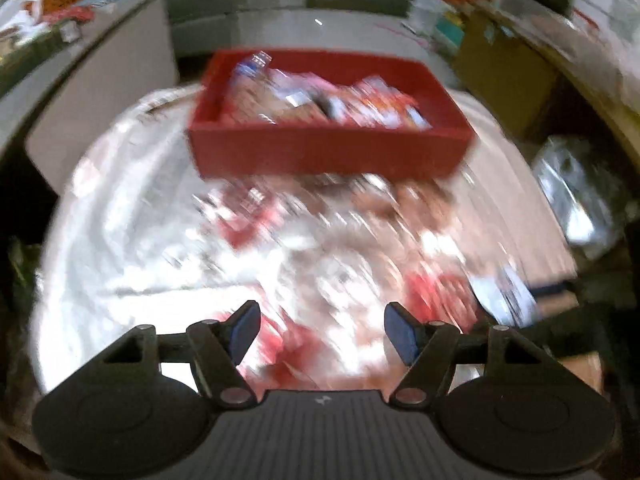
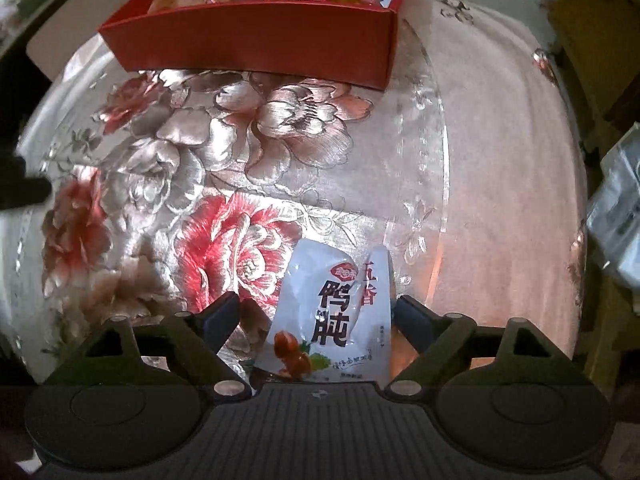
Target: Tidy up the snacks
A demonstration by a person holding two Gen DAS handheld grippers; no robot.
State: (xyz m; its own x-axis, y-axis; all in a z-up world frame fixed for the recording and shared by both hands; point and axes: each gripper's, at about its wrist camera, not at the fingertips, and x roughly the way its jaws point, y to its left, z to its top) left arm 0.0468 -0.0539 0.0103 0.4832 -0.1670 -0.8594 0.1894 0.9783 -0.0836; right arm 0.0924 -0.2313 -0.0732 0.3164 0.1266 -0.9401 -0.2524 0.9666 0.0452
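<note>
A red box (image 1: 328,148) filled with several snack packets stands at the far side of the flowered table; it also shows in the right wrist view (image 2: 256,40). A white snack packet with black Chinese characters (image 2: 332,312) lies flat on the tablecloth between the spread fingers of my right gripper (image 2: 320,320), which is open around it without clamping it. My left gripper (image 1: 320,332) is open and empty above the tablecloth; that view is heavily motion-blurred. A white packet-like shape (image 1: 504,292) shows blurred to its right.
The round table is covered by a shiny cloth with pink and red flowers (image 2: 224,184). Cardboard boxes (image 1: 504,68) and a silvery bag (image 1: 576,196) stand past the table's right edge. A white cabinet (image 1: 100,92) is at the left.
</note>
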